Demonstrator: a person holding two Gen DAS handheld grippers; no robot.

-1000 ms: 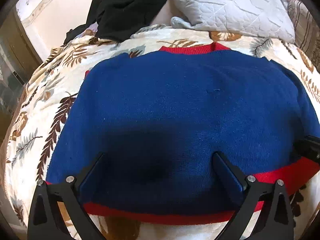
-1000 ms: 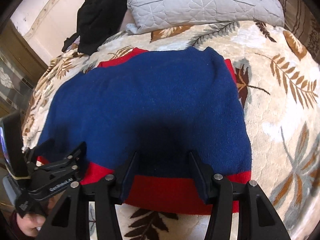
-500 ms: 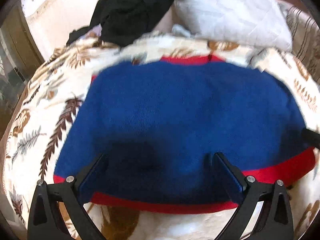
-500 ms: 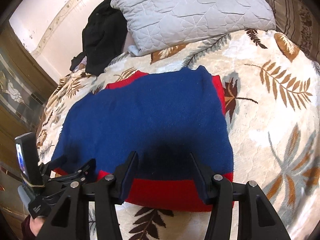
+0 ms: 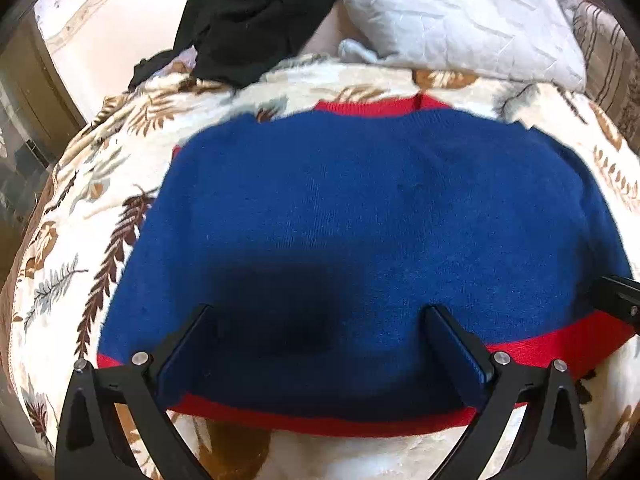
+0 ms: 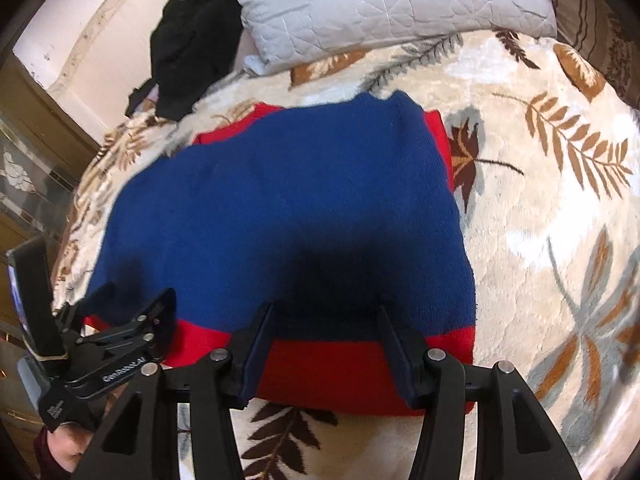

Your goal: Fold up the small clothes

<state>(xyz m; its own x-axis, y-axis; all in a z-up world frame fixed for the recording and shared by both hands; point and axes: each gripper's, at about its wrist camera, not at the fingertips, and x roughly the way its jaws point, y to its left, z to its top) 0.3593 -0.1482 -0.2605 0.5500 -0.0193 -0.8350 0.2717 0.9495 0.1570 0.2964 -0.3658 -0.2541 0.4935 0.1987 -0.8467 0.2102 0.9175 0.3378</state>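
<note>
The blue sweater (image 5: 360, 220) lies flat on the leaf-patterned blanket (image 6: 540, 240), its long axis running left to right. Its red hem (image 6: 320, 376) is the edge nearest both grippers. The left gripper (image 5: 316, 344) and the right gripper (image 6: 324, 340) hover above this hem, jaws apart, holding nothing. The knit looks soft and thick, the blanket plush, so both hem corners seem equally reachable

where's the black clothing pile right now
The black pile sits at the far left of the bed in both views, beside the grey pillow and beyond the blue sweater.
</note>
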